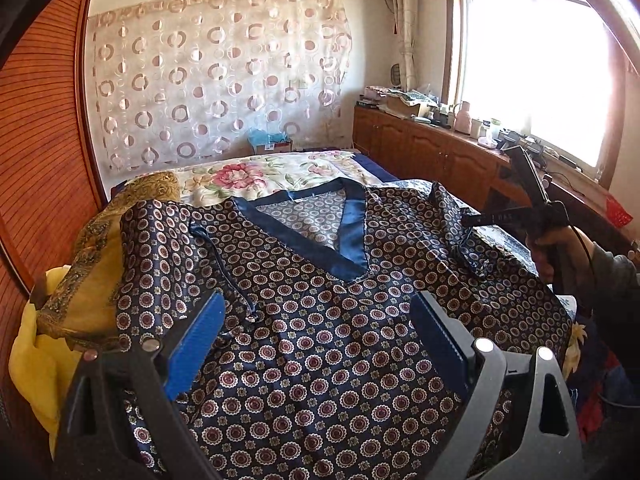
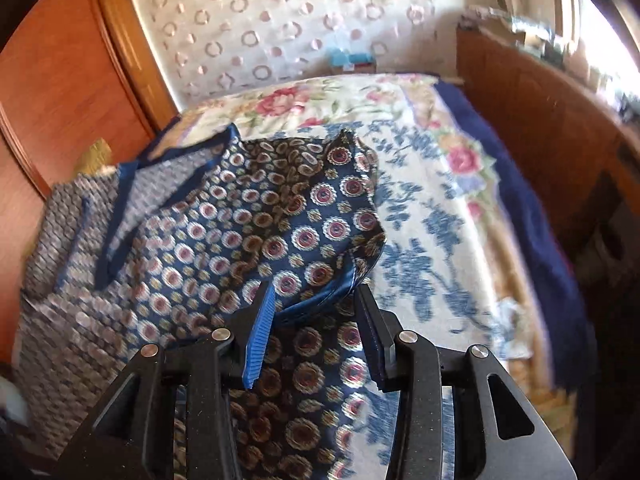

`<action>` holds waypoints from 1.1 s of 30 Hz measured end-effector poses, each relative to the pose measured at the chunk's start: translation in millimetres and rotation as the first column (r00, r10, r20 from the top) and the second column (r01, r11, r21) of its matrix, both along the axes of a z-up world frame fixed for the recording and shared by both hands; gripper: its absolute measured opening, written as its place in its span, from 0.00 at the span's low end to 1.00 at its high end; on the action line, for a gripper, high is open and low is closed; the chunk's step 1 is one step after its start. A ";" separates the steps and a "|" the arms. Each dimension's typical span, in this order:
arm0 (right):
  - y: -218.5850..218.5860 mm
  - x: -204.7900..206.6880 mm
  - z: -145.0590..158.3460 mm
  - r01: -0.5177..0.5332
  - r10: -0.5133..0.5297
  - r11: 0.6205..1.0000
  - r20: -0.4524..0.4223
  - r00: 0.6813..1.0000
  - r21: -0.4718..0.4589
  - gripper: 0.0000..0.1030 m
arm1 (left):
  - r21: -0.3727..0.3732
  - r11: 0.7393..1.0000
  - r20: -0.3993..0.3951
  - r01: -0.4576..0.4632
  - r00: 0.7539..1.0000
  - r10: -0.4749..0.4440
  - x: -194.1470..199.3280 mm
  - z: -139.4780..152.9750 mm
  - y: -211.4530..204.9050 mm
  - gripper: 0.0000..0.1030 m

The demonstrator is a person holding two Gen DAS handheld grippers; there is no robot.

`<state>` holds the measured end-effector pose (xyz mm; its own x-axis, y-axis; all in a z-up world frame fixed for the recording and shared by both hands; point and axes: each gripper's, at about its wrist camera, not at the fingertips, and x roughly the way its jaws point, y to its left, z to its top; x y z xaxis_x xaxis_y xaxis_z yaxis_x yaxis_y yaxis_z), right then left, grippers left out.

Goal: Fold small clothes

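We stand over a patterned V-neck top spread on the bed, both grippers empty.

The dark blue top [image 1: 320, 340] with its rosette print and plain blue neckband lies front-up on the flowered bedspread [image 1: 256, 178], neck towards the curtained wall. Our left gripper [image 1: 316, 336] hovers above the chest of the top, its blue-padded fingers [image 1: 196, 344] spread wide with only flat cloth showing between them. Our right gripper [image 2: 316, 332] points down at the right sleeve [image 2: 320, 216], which is folded in over the body; its fingers stand partly apart and press on nothing, the sleeve's hem lying just ahead of them. A mustard-yellow cloth [image 1: 100, 256] is bunched beside the top's left shoulder, against the wooden wardrobe [image 1: 40, 140].
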<state>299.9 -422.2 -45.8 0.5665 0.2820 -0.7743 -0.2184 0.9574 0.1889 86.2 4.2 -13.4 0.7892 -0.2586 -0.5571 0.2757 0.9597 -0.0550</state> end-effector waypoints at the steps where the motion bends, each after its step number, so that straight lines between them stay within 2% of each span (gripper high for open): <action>1: 2.9 1.7 1.1 -0.003 0.003 1.000 0.002 1.000 -0.013 0.40 | -0.001 1.000 -0.003 -0.002 1.000 0.002 0.2 -0.5 0.2 0.91; 2: 4.8 3.2 1.3 -0.003 0.003 1.000 0.001 1.000 -0.026 0.39 | -0.002 1.000 -0.005 -0.003 1.000 0.003 0.6 -1.5 0.5 0.91; 3: 6.7 5.1 1.2 -0.002 0.002 0.999 -0.002 1.000 -0.036 0.29 | -0.003 1.000 -0.007 -0.004 1.000 0.004 0.6 -2.0 0.7 0.91; 4: 9.7 7.6 1.0 -0.009 0.008 0.999 -0.007 1.000 -0.048 0.15 | -0.004 1.000 -0.008 -0.005 1.000 0.005 1.0 -2.8 1.4 0.91; 6: 14.0 10.0 2.4 -0.028 0.028 0.998 0.002 1.000 -0.057 0.05 | -0.006 1.000 -0.006 -0.009 1.000 0.009 1.1 -4.4 4.2 0.91; 8: 21.3 9.9 9.2 -0.050 0.052 0.997 0.036 0.998 -0.057 0.03 | -0.008 1.000 0.008 -0.026 1.000 0.026 1.1 -5.9 6.6 0.91; 14: 48.1 12.3 40.9 -0.155 0.145 0.984 0.111 0.983 0.089 0.03 | -0.050 0.997 0.005 -0.057 0.998 0.057 3.7 -6.8 21.7 0.91; 15: 52.0 13.2 46.3 -0.158 0.147 0.983 0.118 0.982 0.089 0.09 | -0.058 0.997 0.003 -0.060 0.998 0.060 3.7 -6.4 24.4 0.91; 16: 58.5 14.4 52.2 -0.164 0.154 0.984 0.127 0.980 0.072 0.23 | -0.061 0.996 0.002 -0.063 0.998 0.063 4.1 -6.0 25.7 0.91; 18: 70.2 14.8 61.2 -0.173 0.169 0.985 0.152 0.974 0.015 0.40 | -0.062 0.996 0.002 -0.065 0.998 0.065 3.8 -4.5 28.3 0.91; 22: 76.7 12.2 61.0 -0.165 0.184 0.979 0.167 0.969 -0.122 0.42 | -0.046 0.997 0.015 -0.065 0.998 0.066 5.8 -0.3 35.6 0.91; 27: 55.1 19.1 32.7 -0.119 0.142 0.975 0.117 0.983 -0.188 0.43 | -0.016 0.995 0.000 -0.096 0.995 0.096 25.0 -0.1 54.9 0.91; 31: 40.1 33.6 2.7 -0.095 0.117 0.960 0.069 0.991 -0.262 0.43 | 0.032 0.987 -0.020 -0.157 0.987 0.157 52.4 -4.0 81.9 0.91; 33: 32.9 39.3 -4.9 -0.087 0.106 0.960 0.059 0.993 -0.267 0.43 | 0.045 0.983 -0.032 -0.177 0.983 0.179 65.5 -7.1 93.5 0.91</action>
